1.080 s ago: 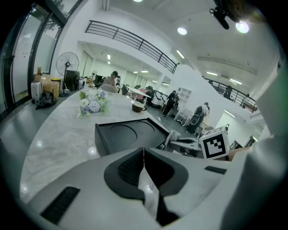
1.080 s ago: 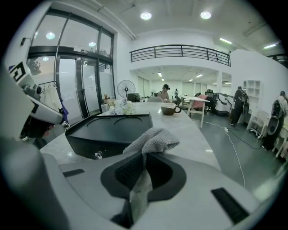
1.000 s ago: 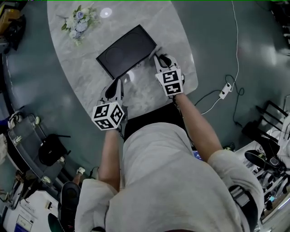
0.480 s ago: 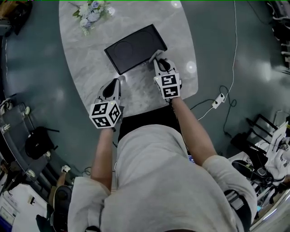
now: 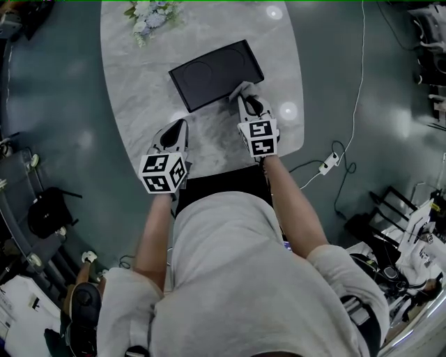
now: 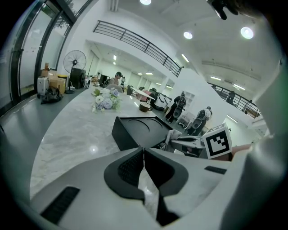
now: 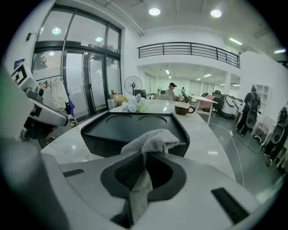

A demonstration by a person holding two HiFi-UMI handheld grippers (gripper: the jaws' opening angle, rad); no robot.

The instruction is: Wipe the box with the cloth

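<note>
From the head view my own torso (image 5: 237, 279) covers the near rim of the marble table (image 5: 132, 97), and the flower bunch (image 5: 150, 12) is clipped by the top edge. The right gripper (image 5: 245, 96) has its tips buried under the grey cloth (image 5: 240, 88) there. So I can't tell whether the cloth presses on the black box (image 5: 216, 73) or only hangs at its near right corner (the right gripper view just shows the bunch overlapping the box's front wall). The box lies flat mid-table, with two shallow round hollows in its top. Beyond it stand a brown cup (image 7: 182, 108) and, further off, a pedestal fan (image 7: 132, 84). A white power strip (image 5: 326, 166) lies on the floor (image 5: 56, 104) to the right. The left gripper (image 5: 179, 125) sits over bare marble near the box's near left corner, jaws pressed together with nothing between them. The right jaws are clamped on the cloth, a strip of it running down between them.
</note>
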